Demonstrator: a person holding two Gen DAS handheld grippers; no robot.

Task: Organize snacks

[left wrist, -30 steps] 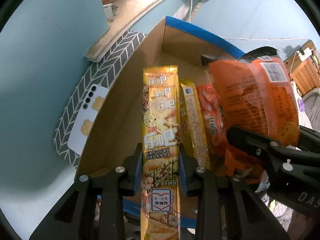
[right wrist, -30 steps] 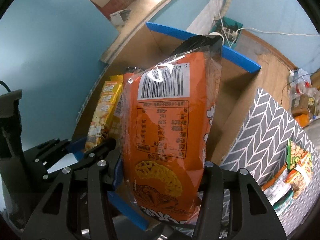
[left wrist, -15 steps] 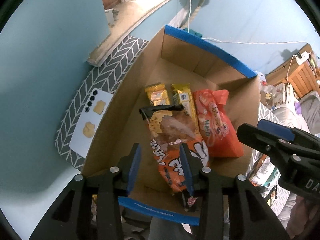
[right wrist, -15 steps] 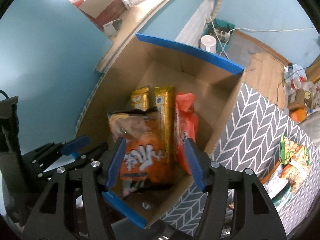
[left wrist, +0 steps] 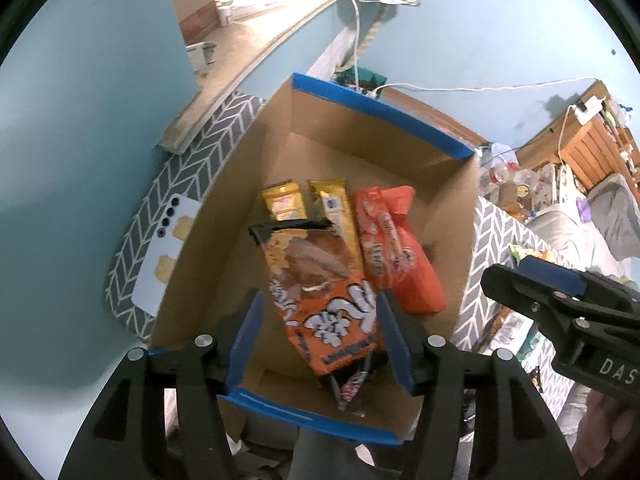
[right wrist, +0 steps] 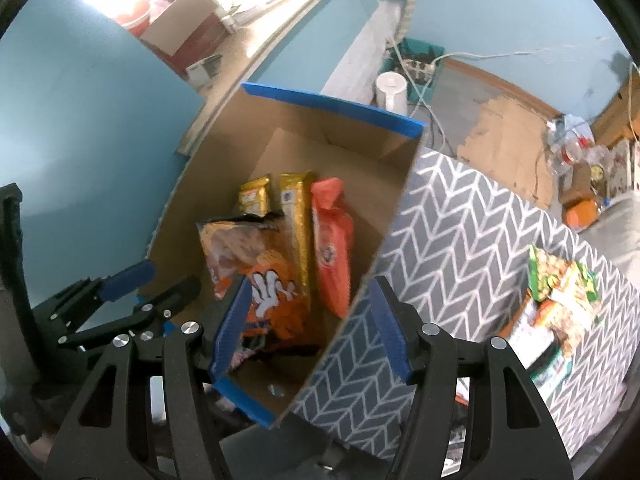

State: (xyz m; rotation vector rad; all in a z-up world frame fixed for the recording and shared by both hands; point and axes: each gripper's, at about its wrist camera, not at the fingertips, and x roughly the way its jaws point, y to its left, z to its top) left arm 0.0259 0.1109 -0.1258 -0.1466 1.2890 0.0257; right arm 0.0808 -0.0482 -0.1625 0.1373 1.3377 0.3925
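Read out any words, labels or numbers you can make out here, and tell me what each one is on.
"DAS", cut off by the picture's edge: white letters on the right gripper body, in the left wrist view.
Big white characters on the orange snack bag in the cardboard box: too distorted to read.
Print on the two yellow packs and the red-orange pack: too small and blurred.

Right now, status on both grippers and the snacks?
Left gripper, right gripper: fingers just opened, empty. Orange chip bag lies in brown cardboard box. Nothing blocking.

Phone: we see it white, lying left of frame on the cloth.
Cloth: grey herringbone.
Cable: white, upper right.
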